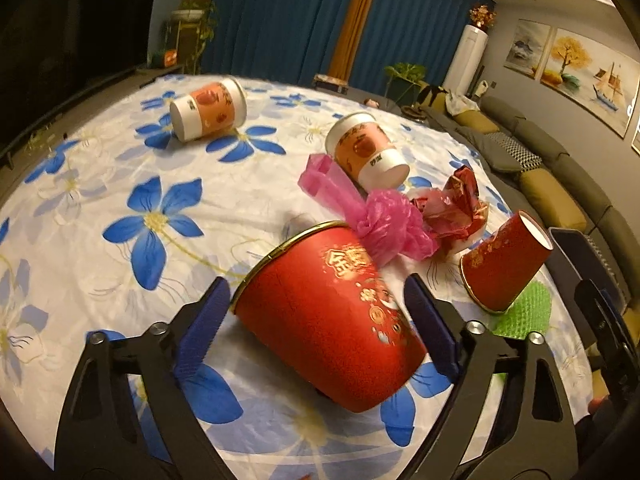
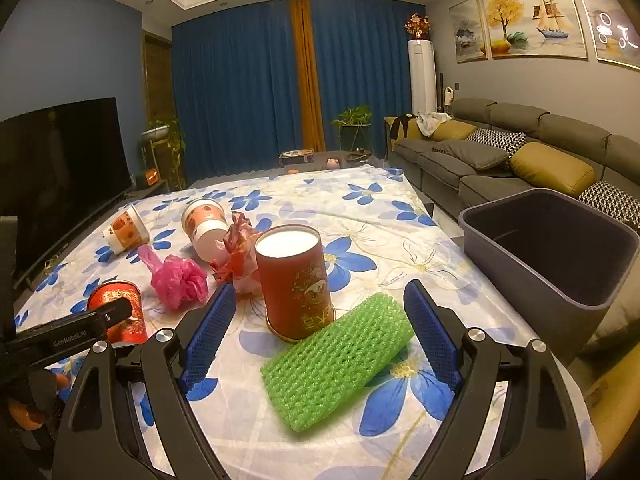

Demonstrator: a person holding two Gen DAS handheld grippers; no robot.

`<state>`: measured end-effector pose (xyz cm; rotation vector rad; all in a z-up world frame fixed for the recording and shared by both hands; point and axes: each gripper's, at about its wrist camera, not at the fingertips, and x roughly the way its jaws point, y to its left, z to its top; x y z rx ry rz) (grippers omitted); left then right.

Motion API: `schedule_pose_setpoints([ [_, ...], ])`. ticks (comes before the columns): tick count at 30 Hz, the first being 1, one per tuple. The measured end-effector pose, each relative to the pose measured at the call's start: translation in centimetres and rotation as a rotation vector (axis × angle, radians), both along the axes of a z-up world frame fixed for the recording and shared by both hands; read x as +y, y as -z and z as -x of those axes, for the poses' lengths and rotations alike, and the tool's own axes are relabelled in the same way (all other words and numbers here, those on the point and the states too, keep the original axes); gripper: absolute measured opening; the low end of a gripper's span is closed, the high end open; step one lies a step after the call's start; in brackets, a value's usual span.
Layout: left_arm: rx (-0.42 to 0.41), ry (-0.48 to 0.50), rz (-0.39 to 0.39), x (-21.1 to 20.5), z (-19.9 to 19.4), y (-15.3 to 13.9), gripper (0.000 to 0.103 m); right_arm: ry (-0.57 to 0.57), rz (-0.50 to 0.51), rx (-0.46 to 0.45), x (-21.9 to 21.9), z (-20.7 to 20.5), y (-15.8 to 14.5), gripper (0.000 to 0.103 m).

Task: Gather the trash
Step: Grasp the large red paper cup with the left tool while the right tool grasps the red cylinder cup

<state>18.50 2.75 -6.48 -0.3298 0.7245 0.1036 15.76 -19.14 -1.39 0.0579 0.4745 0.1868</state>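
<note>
My left gripper is open around a red paper cup lying on its side on the flowered cloth; the pads do not touch it. It also shows in the right wrist view. My right gripper is open over a green foam net. A second red cup stands upside down just behind the net. A pink plastic bag, a crumpled red wrapper and two orange-and-white cups lie further back.
A dark grey bin stands at the table's right edge. A sofa runs along the right wall and a TV stands to the left. The table carries a white cloth with blue flowers.
</note>
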Motion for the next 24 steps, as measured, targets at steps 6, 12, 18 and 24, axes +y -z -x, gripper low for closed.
schedule_pose_setpoints([
  [6,-0.019,0.014,0.032,0.5,0.1,0.2,0.082,-0.009,0.013,0.009,0.7,-1.2,0.2,0.083],
  [12,-0.040,0.035,0.093,1.6,0.4,0.4,0.079,-0.007,0.033,0.034,1.6,-3.2,0.7,0.083],
  [18,-0.066,0.052,0.156,2.5,0.5,0.4,0.070,-0.006,0.044,0.066,2.3,-5.2,1.4,0.083],
  [24,-0.048,0.068,0.147,2.4,0.1,0.4,0.073,-0.007,0.039,0.085,2.6,-6.3,1.6,0.083],
])
